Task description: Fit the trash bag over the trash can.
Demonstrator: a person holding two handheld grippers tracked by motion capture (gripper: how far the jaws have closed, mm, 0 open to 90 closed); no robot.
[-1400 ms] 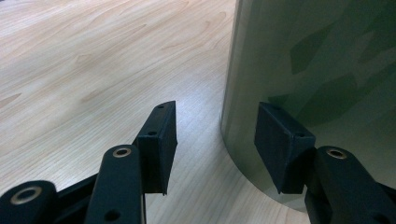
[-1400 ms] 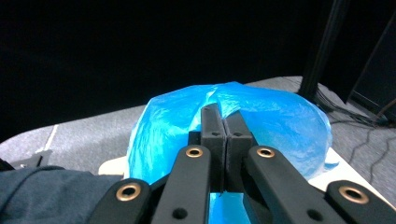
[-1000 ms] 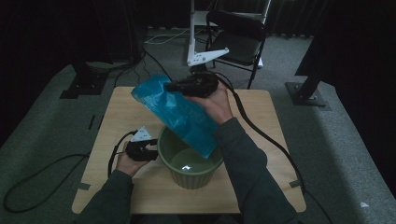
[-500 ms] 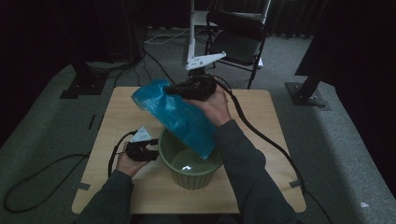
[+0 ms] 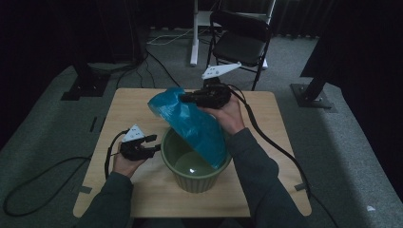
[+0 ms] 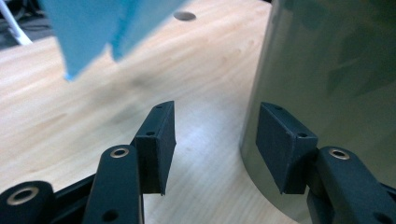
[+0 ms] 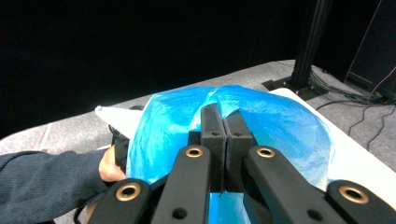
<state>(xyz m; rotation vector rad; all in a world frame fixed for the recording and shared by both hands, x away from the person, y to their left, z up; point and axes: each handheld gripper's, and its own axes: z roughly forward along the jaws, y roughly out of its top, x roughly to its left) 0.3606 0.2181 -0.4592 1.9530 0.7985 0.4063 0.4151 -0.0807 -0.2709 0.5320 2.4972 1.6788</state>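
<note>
Blue plastic bag [image 5: 192, 124]: thin crinkled film, held aloft over the middle of the tabletop [image 5: 275, 123], its lower end hanging into the green pot [image 5: 195, 164]. Judged very light, limp and somewhat slippery; it will sag and swing from whatever point is pinched, and the film could tear if pulled hard. Best taken at a gathered fold near its upper edge, where several layers bunch together.

Green pot: round, smooth-walled, standing toward the near edge of the tabletop, slightly right of centre. Inside looks bare apart from the bag end. Judged rigid and steady enough to stay put.

Right claw [image 7: 224, 135]: jaws pressed together on a gathered fold of the bag's upper part, as seen in the right gripper view; in the high view it sits above the far half of the tabletop.

Left claw [image 6: 212, 144]: jaws apart, grasping nothing, low over the tabletop just beside the pot's left wall; one jaw lies close against the wall, though contact cannot be confirmed.

Tabletop: pale wood, rounded corners, small hole visible in the left gripper view.

Surroundings: folding chair [image 5: 242, 40] beyond the far edge; cables on grey carpet.
</note>
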